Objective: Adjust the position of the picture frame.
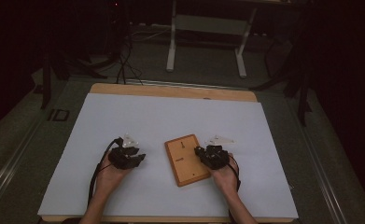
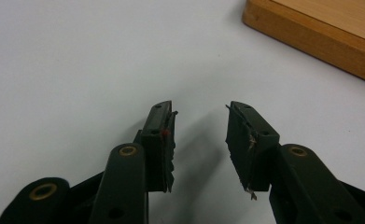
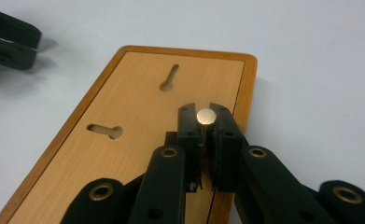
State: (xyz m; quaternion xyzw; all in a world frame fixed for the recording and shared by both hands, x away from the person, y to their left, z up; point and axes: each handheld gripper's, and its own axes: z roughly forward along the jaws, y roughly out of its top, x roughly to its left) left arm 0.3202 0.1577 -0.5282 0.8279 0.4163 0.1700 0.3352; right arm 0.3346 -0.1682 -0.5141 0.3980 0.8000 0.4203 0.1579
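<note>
- The right gripper (image 3: 207,116) clamps a small round metal disc (image 3: 206,116) above the wooden board (image 1: 186,160).
- The board lies flat on the white table (image 1: 161,116), between the hands.
- The left gripper (image 2: 199,122) stands parted and empty, left of the board.

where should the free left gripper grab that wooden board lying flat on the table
Judging by its pose, take the wooden board by its long left edge, coming in level from the left gripper. It lies flat, so only its thin rim offers grip. The right gripper already pinches a small metal disc above the board.
</note>
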